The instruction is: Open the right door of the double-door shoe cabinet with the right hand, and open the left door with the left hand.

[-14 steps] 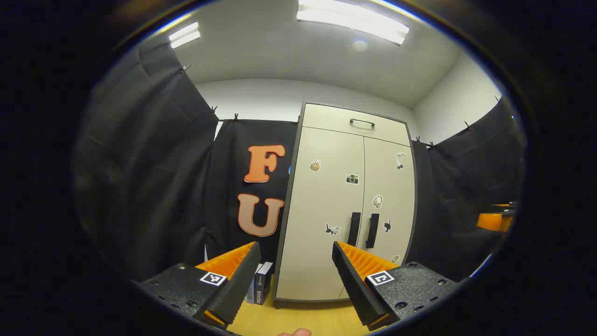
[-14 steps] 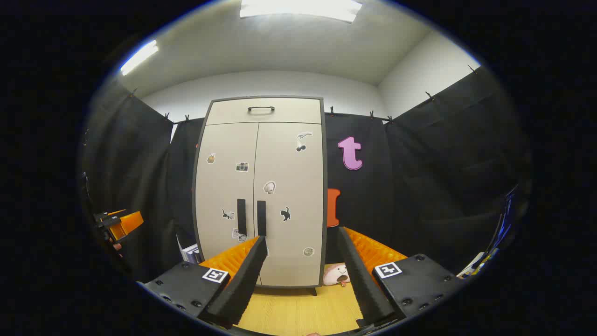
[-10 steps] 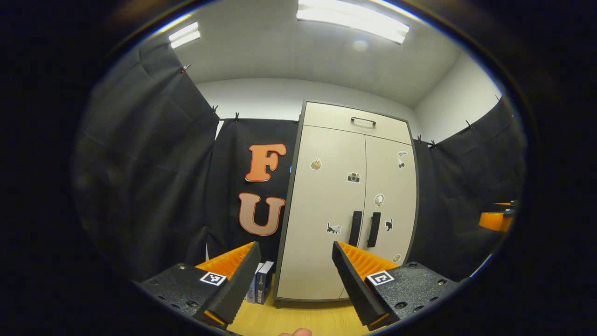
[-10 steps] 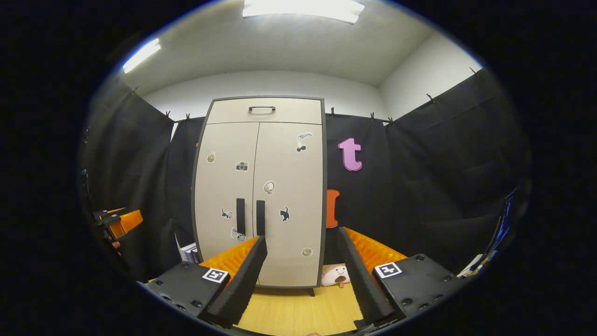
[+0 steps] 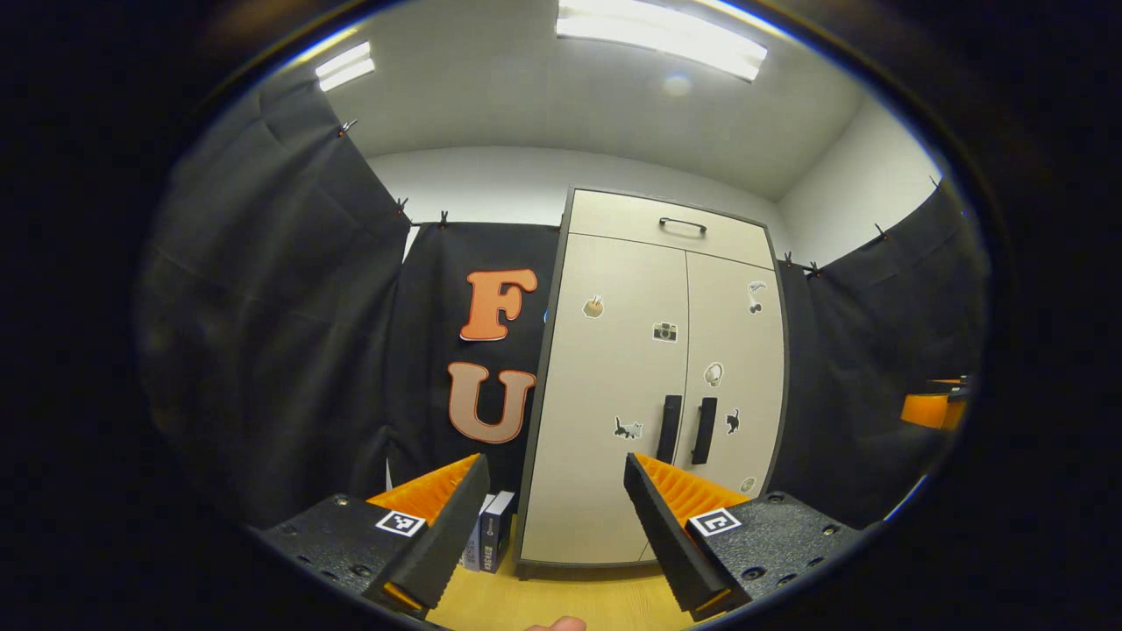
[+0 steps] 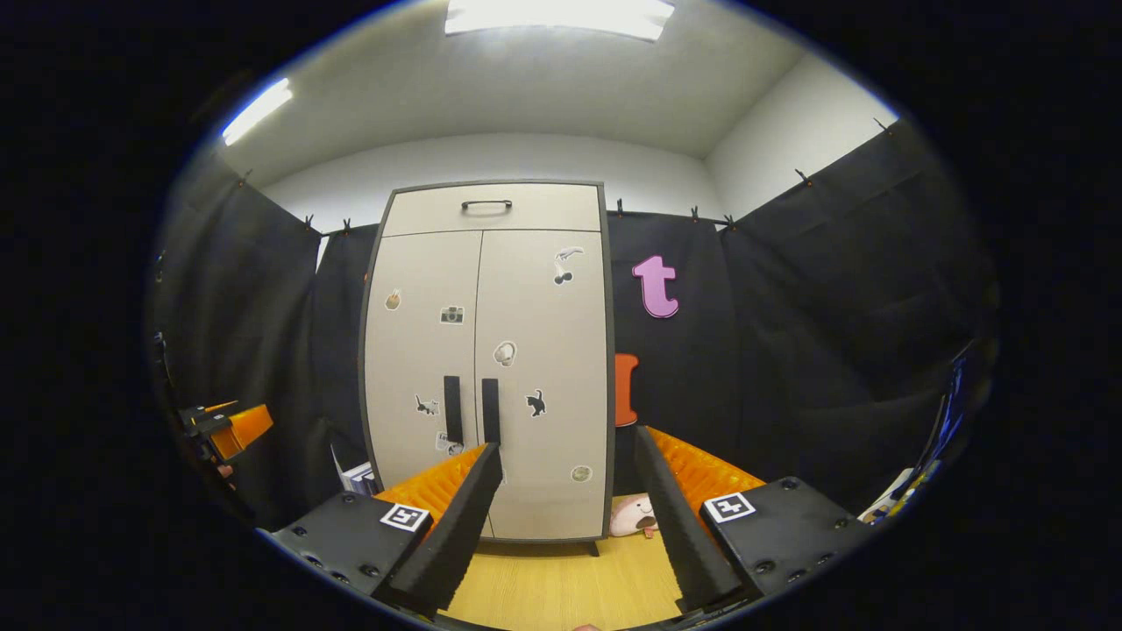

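Observation:
A tall beige shoe cabinet [image 5: 649, 350] [image 6: 526, 289] with a dark frame stands against the black cloth, both doors closed. Two black vertical handles sit side by side at the middle seam: the left door's handle [image 5: 669, 428] [image 6: 452, 409] and the right door's handle [image 5: 703, 430] [image 6: 490, 410]. My left gripper [image 5: 556, 496] is open, well short of the cabinet and low to its left. My right gripper [image 6: 568, 473] is open too, low before the right door and apart from it. Nothing lies between either pair of fingers. The other gripper [image 6: 230, 428] shows at the far left of the right gripper view.
A top drawer with a black handle [image 5: 682, 225] [image 6: 486, 205] sits above the doors. Books [image 5: 489, 530] stand on the yellow floor left of the cabinet. A pale plush toy [image 6: 633, 515] lies at its right foot. Black cloth walls close in on both sides.
Both views have shifted only slightly; the cabinet looks a touch nearer. The doors have stayed closed and both grippers open.

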A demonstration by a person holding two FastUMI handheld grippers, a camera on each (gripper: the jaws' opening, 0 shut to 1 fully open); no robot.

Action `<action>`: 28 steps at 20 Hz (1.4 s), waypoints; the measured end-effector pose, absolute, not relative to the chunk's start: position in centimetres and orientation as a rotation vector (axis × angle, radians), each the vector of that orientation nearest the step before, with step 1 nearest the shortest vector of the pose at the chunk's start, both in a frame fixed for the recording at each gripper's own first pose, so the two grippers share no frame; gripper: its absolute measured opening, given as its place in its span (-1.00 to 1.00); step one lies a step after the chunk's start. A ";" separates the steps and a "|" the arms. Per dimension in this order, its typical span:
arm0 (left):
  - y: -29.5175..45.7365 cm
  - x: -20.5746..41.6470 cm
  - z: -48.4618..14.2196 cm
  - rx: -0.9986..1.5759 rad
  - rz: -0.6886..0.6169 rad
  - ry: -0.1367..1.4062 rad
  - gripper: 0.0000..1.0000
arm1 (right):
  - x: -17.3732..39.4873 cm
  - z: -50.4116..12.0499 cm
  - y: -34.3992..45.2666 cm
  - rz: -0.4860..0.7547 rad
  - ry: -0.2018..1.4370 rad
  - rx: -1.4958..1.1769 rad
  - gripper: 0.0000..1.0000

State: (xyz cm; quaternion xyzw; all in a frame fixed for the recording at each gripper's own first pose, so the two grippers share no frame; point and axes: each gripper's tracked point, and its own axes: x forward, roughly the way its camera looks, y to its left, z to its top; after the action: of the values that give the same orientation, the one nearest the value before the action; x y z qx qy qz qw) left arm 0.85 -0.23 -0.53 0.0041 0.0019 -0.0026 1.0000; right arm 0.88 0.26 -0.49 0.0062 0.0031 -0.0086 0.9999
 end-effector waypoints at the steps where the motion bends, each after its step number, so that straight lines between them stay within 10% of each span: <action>1: -0.3 1.0 -0.7 0.011 -0.010 0.008 0.88 | 1.1 -0.7 0.4 -0.020 0.012 0.013 0.86; 28: 0.1 1.2 -3.0 0.087 0.313 -0.024 0.88 | 30.5 -5.0 11.6 0.241 0.039 -0.018 1.00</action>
State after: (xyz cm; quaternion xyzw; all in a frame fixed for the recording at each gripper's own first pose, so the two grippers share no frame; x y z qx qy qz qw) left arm 1.18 0.14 -3.02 0.0432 -0.0117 0.1556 0.9868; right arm 30.49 11.61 -4.98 -0.0090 0.0195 0.1201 0.9925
